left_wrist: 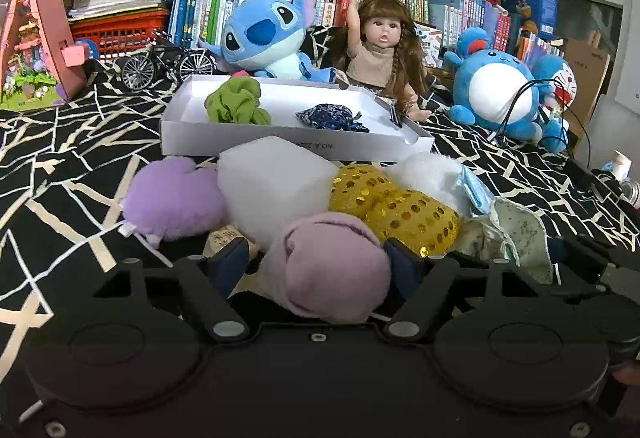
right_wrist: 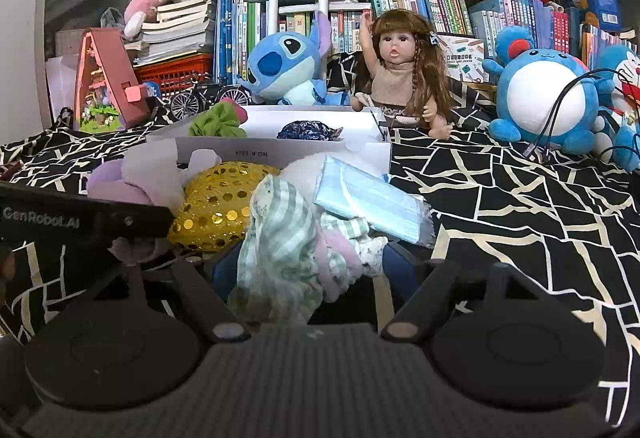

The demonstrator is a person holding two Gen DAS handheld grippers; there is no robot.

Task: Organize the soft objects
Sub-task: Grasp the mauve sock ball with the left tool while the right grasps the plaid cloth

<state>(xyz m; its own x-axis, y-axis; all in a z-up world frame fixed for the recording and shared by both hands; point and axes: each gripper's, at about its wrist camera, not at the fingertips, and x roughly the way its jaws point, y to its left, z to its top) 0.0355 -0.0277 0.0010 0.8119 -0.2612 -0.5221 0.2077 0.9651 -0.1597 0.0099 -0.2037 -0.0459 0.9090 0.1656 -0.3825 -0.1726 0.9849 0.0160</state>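
A pile of soft things lies on the black-and-white bedspread in front of a white box. In the pile are a purple plush, a white foam block, a gold sequin pouch, a white fluffy piece and a blue face mask. Inside the box are a green scrunched cloth and a dark blue patterned pouch. A mauve rolled sock sits between the fingers of my left gripper, with a gap at the left pad. My right gripper squeezes a bunched green-striped cloth.
Behind the box sit a Stitch plush, a doll and a round blue plush with black cables over it. A model bicycle and a miniature house stand at the back left. Books line the back.
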